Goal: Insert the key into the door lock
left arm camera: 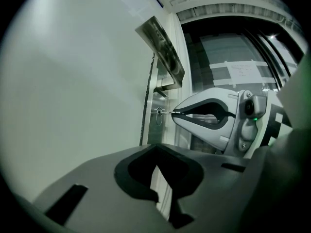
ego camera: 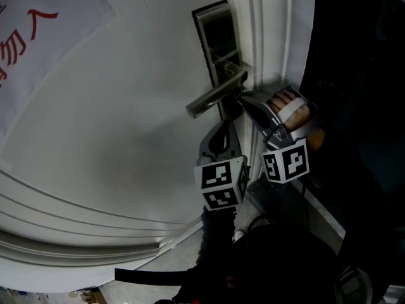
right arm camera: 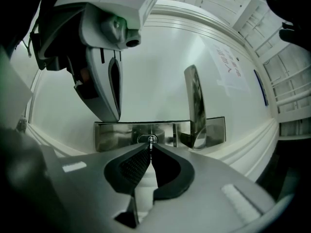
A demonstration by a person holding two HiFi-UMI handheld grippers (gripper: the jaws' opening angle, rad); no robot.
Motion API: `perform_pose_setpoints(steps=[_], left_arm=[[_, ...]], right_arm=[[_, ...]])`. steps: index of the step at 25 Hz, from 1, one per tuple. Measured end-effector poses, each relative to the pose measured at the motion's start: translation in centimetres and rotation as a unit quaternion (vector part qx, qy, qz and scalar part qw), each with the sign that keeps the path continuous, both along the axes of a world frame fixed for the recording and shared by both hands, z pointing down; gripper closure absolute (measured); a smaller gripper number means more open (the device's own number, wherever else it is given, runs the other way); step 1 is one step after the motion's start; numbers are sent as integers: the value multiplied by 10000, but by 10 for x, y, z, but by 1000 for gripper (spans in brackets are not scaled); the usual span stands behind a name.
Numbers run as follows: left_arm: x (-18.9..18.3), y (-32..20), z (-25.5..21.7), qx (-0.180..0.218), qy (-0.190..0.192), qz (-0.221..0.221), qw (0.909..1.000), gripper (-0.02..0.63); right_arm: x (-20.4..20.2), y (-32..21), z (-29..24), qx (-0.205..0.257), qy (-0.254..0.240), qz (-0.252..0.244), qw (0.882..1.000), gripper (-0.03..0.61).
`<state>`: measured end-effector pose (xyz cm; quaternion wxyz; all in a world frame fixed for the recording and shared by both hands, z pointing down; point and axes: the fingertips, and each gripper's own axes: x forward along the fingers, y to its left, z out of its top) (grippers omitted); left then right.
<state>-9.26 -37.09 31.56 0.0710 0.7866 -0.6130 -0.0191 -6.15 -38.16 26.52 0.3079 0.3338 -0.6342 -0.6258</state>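
A metal lock plate [ego camera: 214,27] with a lever handle [ego camera: 215,95] sits on the white door [ego camera: 126,119]. My right gripper [ego camera: 240,101] is shut on a small key [left arm camera: 168,113], just under the handle. The key's tip meets the round keyhole [left arm camera: 159,112]; how deep it sits cannot be told. In the right gripper view the key [right arm camera: 151,141] lines up with the keyhole [right arm camera: 151,138] between the right gripper [right arm camera: 150,148] tips. My left gripper [ego camera: 224,124] hangs just below the lock, shut and holding nothing, and also shows as left gripper [right arm camera: 115,115].
A white paper notice with red characters [ego camera: 38,37] is stuck on the door at upper left. The door frame mouldings [ego camera: 272,30] run beside the lock, with a dark opening [ego camera: 361,75] to the right. A person's hand [ego camera: 292,111] grips the right gripper.
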Motion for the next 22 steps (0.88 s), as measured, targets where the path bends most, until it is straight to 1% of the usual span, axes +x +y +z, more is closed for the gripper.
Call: perform_pose_setpoints(steps=[5,8,22], left_arm=[[0,0,0,-35,8,-1,10000,613],[1,0,-2,18,-3,31,10000,614],[1,0,-2,37,7,36,10000,612]], right_arm=[[0,0,0,-5,11,0,10000,566],[0,0,0,8,14,0,10000,566],[-1,0,0,32,47,-1,10000,566]])
